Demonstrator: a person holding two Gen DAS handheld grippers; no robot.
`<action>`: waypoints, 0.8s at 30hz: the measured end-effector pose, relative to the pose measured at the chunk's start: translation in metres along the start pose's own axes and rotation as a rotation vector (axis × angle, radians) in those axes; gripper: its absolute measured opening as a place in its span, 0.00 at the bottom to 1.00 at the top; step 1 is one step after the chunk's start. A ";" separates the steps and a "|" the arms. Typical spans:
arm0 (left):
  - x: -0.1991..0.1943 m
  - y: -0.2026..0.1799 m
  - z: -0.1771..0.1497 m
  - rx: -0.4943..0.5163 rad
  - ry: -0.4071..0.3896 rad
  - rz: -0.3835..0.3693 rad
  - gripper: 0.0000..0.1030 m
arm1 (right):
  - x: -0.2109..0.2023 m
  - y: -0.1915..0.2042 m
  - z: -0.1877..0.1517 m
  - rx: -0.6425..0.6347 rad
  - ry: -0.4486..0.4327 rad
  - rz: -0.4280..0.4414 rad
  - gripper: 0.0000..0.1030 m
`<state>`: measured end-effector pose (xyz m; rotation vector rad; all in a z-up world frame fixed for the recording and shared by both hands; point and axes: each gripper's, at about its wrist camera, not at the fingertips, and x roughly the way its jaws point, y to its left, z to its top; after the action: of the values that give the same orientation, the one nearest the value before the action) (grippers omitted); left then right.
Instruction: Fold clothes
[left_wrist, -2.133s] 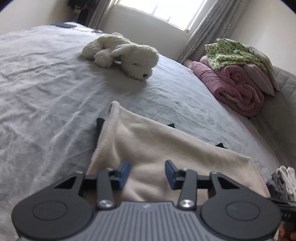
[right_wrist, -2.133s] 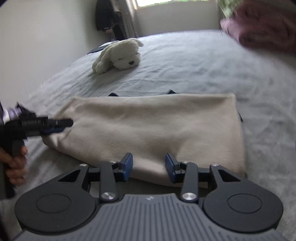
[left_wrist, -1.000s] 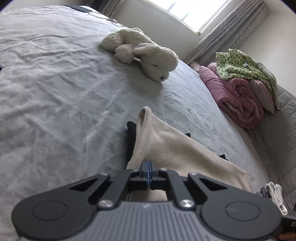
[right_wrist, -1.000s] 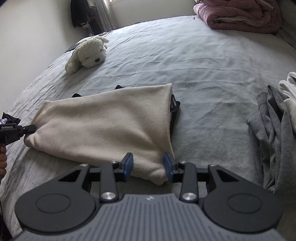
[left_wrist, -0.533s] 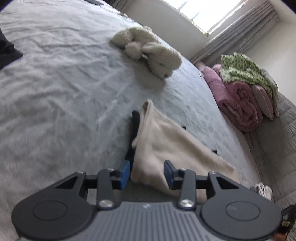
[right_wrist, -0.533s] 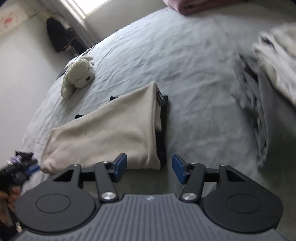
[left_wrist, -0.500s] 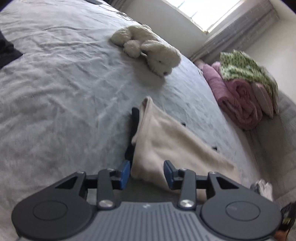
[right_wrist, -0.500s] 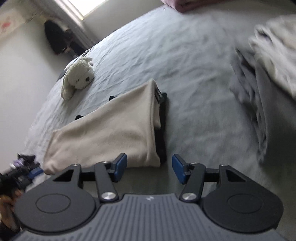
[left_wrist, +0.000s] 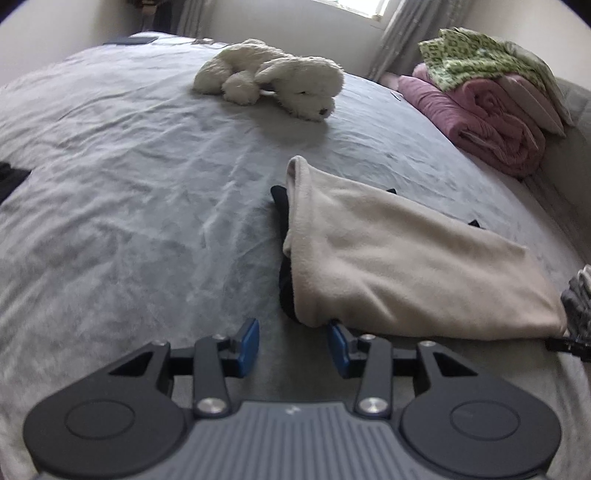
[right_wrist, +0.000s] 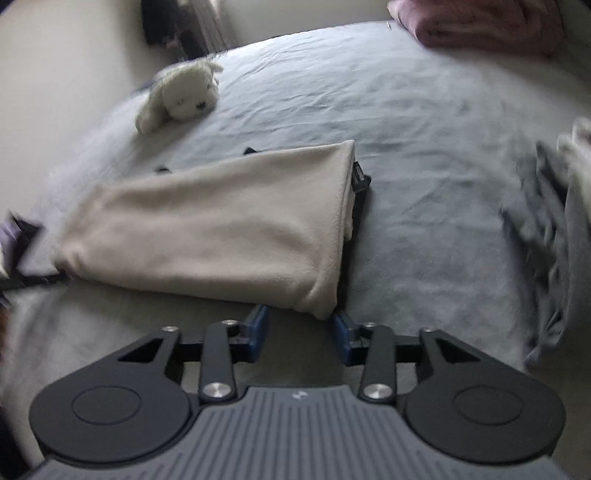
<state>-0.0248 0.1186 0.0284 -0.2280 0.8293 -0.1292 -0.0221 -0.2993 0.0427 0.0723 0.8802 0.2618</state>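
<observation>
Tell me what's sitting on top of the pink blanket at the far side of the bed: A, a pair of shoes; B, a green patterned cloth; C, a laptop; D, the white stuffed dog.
B: in the left wrist view a green patterned cloth lies on top of the rolled pink blanket, while the white stuffed dog lies apart from it on the bed.

A folded cream fleece garment (left_wrist: 399, 258), black lining showing at its edge, lies flat mid-frame on the grey bed (left_wrist: 129, 184).
</observation>
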 end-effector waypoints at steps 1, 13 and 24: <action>0.001 -0.002 0.000 0.017 -0.003 0.002 0.43 | 0.001 0.003 0.000 -0.024 -0.007 -0.015 0.33; 0.012 -0.010 0.005 0.136 -0.049 -0.062 0.23 | -0.003 0.003 0.003 -0.047 -0.073 -0.062 0.10; 0.000 0.001 0.015 0.234 -0.032 -0.108 0.12 | -0.018 -0.002 0.010 -0.083 -0.119 -0.077 0.05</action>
<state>-0.0135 0.1215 0.0378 -0.0544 0.7625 -0.3214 -0.0247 -0.3054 0.0623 -0.0229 0.7513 0.2189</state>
